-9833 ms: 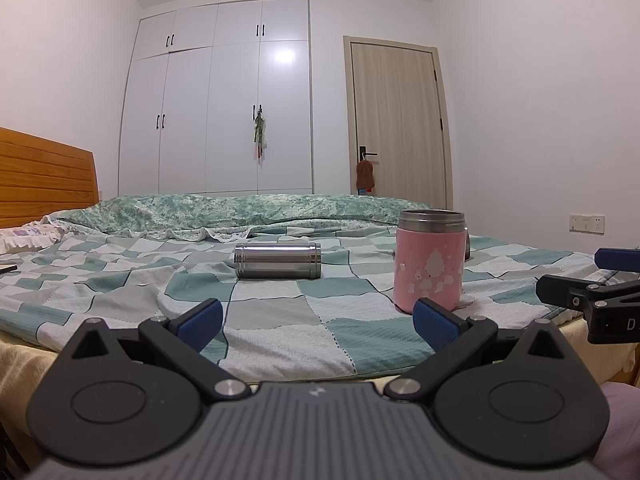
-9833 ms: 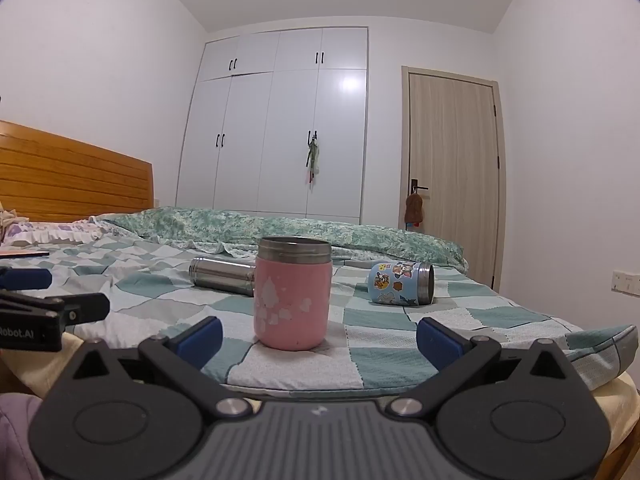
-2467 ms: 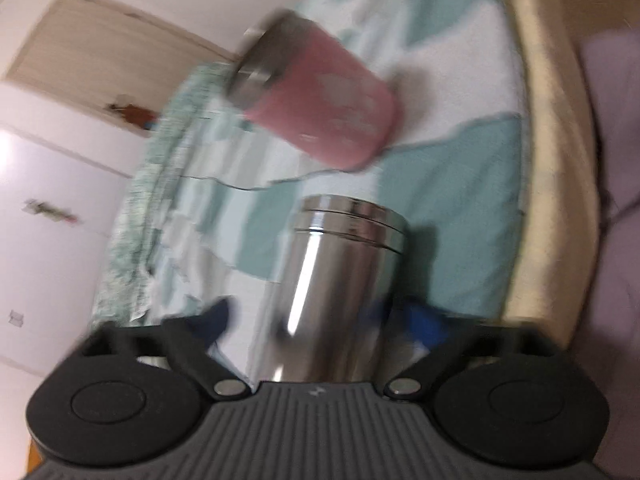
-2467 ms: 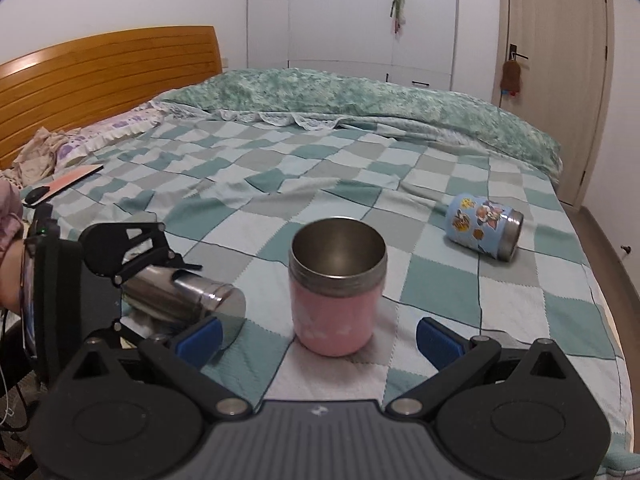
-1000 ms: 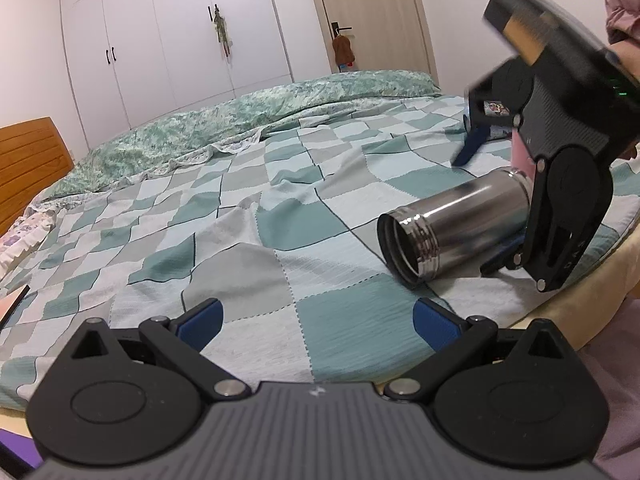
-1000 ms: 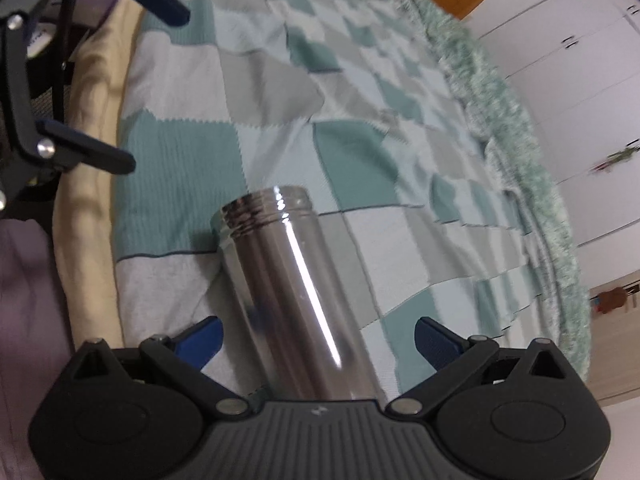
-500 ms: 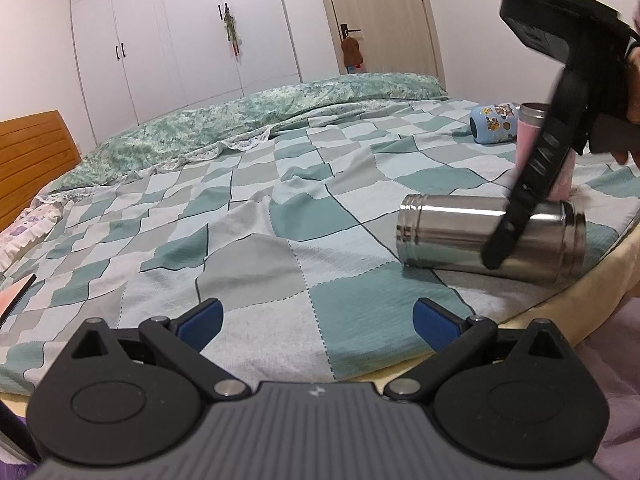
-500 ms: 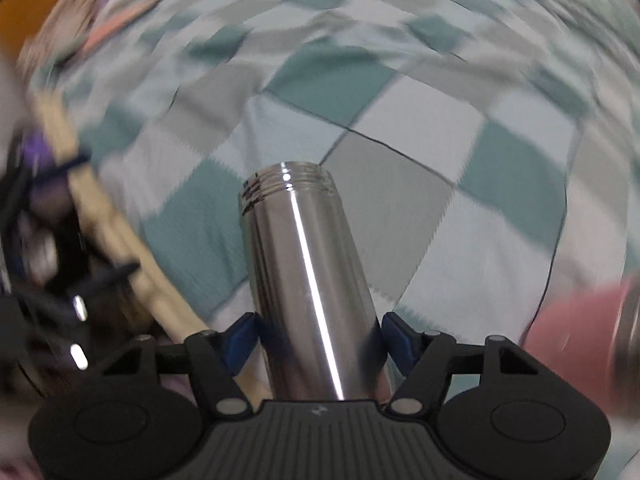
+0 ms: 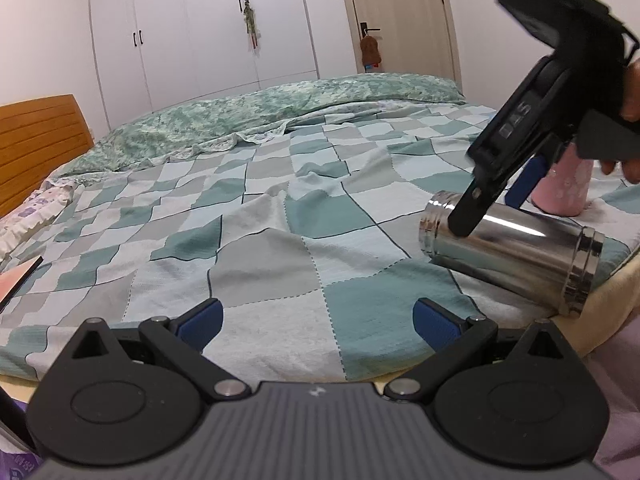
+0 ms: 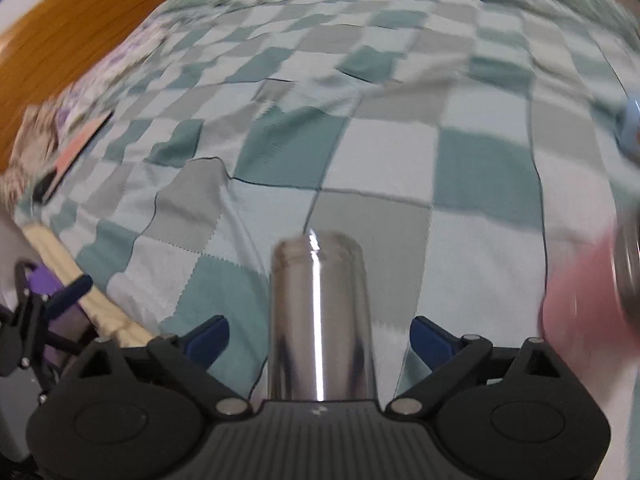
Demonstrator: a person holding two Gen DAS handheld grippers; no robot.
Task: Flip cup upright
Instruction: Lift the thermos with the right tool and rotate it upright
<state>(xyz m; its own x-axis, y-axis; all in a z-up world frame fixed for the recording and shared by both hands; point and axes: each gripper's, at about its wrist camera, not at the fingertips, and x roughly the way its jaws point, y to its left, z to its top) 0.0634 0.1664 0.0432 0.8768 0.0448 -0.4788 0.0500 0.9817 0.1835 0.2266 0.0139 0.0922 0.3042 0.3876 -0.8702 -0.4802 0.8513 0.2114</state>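
Left wrist view, from left to right. A wooden headboard stands at the far left; white wardrobes and a door line the back wall. The checked quilt covers the bed. In the foreground the left gripper hovers level at the bed's near edge — its two blue pads well apart, with only quilt between them. At the right the steel cup lies on its side near the bed's edge, its narrow threaded end toward the headboard side. The right gripper reaches down over it from the upper right, tilted steeply; white letters on its body, seen upside down, seem to read "DAS". Part of a hand grips its handle. Behind it stands one pink cup, upright.

Right wrist view, motion-blurred. The left gripper shows small at the lower left, beside the bed's edge. In the centre the steel cup runs lengthwise between the right gripper's blue pads — both pads stand clear of its sides, so the tool is spread and not clamped. At the right edge the pink cup is a blur, and above it a pale blue object is too blurred to name.

Count: two grippers, one steel cup, one pink cup.
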